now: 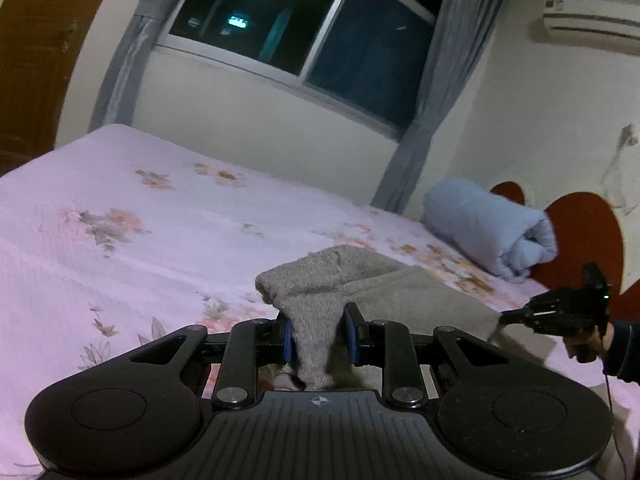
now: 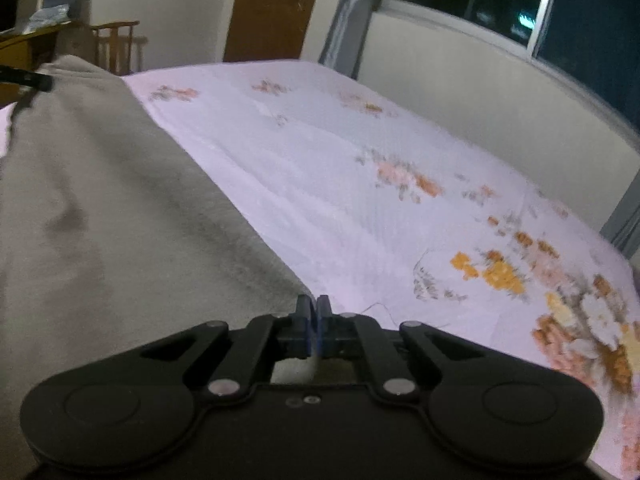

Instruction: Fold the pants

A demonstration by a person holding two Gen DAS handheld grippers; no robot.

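The grey fleece pants lie on the bed and are lifted at two edges. My left gripper is shut on a bunched fold of the pants and holds it above the bed. My right gripper is shut on the pants' edge, with the cloth stretching away to the left. The right gripper also shows in the left wrist view, holding the far corner. The tip of the left gripper shows at the far left of the right wrist view, on the cloth.
The bed has a pink floral sheet. A rolled blue quilt lies by the red headboard. A window with grey curtains is beyond the bed. A wooden chair and a door stand past the bed's foot.
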